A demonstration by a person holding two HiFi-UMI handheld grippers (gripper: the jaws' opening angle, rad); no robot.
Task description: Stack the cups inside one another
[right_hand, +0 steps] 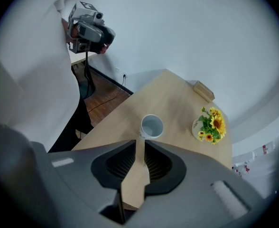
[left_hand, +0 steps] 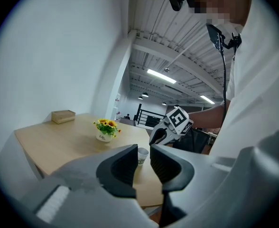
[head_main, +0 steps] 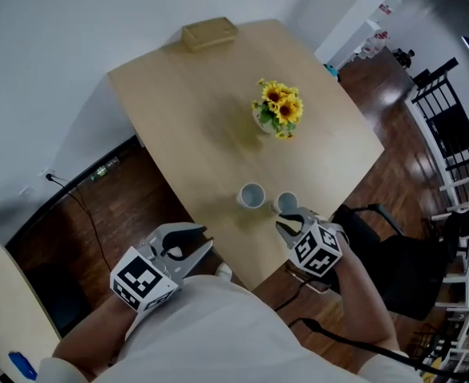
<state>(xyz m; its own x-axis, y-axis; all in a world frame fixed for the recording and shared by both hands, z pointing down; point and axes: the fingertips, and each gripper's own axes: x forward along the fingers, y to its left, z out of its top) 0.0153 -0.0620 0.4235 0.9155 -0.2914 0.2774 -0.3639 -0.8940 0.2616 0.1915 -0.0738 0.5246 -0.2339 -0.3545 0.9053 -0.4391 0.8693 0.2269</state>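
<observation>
Your white shirt (head_main: 218, 325) fills the bottom of the head view, both forearms reaching out from it. Left gripper (head_main: 206, 241): at the near-left edge of the light wooden table (head_main: 195, 126), pointing roughly level. In the left gripper view its jaws stand a narrow gap apart, released, with nothing between them; only the tabletop and a distant cup show through the gap. Right gripper (head_main: 293, 220): tilted steeply down at the table's near edge. In the right gripper view its jaws are also slightly parted and released, with bare table between the pads and no cup in the gap. First cup (head_main: 251, 195) and second cup (head_main: 285, 203): both upright, mouths up, side by side near the table's front edge with a small gap between them, not nested. The right gripper's fingertips overlap the second cup's near rim in the head view; I cannot tell whether they touch. Further back, a pot of sunflowers (head_main: 277, 108) stands mid-table, well apart from the cups, and a small wooden box (head_main: 209, 33) sits at the far edge. A black chair (head_main: 382, 254) stands on your right.
</observation>
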